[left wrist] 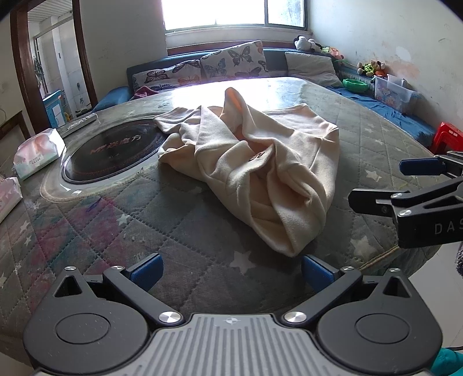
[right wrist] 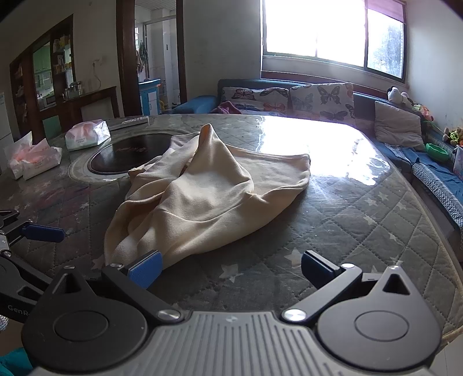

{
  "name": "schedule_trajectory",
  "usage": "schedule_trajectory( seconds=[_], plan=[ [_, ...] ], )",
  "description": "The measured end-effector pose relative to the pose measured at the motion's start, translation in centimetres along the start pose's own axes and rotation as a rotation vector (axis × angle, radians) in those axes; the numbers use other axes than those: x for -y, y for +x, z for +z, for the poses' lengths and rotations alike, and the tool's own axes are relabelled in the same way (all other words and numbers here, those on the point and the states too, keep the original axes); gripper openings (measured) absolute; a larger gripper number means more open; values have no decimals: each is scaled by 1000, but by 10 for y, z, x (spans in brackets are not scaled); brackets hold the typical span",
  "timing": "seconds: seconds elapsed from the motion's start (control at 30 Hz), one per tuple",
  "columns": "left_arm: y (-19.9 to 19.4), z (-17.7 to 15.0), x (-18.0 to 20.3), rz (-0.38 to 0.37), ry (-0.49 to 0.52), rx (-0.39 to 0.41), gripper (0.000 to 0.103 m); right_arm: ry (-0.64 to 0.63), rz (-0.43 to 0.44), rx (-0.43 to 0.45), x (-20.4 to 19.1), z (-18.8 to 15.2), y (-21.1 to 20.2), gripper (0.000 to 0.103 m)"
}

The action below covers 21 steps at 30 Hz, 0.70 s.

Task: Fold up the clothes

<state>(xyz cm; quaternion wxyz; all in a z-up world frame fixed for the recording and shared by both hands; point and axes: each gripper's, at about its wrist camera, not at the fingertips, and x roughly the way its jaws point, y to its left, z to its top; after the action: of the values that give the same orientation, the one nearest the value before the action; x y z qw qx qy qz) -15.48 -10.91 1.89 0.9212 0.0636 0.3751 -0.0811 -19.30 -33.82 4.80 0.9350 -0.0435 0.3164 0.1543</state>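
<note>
A cream garment (left wrist: 254,162) lies crumpled in a heap on the desk (left wrist: 144,225), which is covered with a quilted, star-patterned cloth under a clear sheet. One fold of the garment stands up in a peak near its far side. The garment's left edge overlaps the rim of a round black hotplate (left wrist: 113,153) set into the desk.

The left tongs (left wrist: 231,270) are spread wide and hold nothing; the near tip of the garment lies just ahead of them, between the blue pads and apart from both. The right tongs (right wrist: 231,267) are likewise spread wide and empty; their left pad (right wrist: 146,267) sits at the garment's near edge, and contact cannot be confirmed.

Two tissue packs (right wrist: 86,134) (right wrist: 34,157) rest on the desk's left side. Butterfly-print cushions (left wrist: 234,59) line a sofa beneath the window (left wrist: 231,14).
</note>
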Motion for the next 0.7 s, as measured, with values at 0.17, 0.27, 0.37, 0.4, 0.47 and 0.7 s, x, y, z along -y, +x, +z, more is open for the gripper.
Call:
schedule_trajectory(
  seconds=[0.17,0.27,0.37,0.4,0.47,0.7],
  plan=[
    [0,0,1,0,3,-2,103,-1,2,0,0,0,1,103],
    [0,0,2,-1,4,-2,103,1,1,-1,0,0,1,103],
    [0,0,2,-1,5,-2,103,1,0,-1,0,1,1,103],
    [0,0,2,-1,4,-2,103,0,0,-1,0,1,1,103],
    [-1,0,1,-1,3,-2,103,-1,0,0,-1,1,0,103],
    [0,1,2,-6,5,-3,103,-10,5,4,-3,3,-1,103]
  ],
)
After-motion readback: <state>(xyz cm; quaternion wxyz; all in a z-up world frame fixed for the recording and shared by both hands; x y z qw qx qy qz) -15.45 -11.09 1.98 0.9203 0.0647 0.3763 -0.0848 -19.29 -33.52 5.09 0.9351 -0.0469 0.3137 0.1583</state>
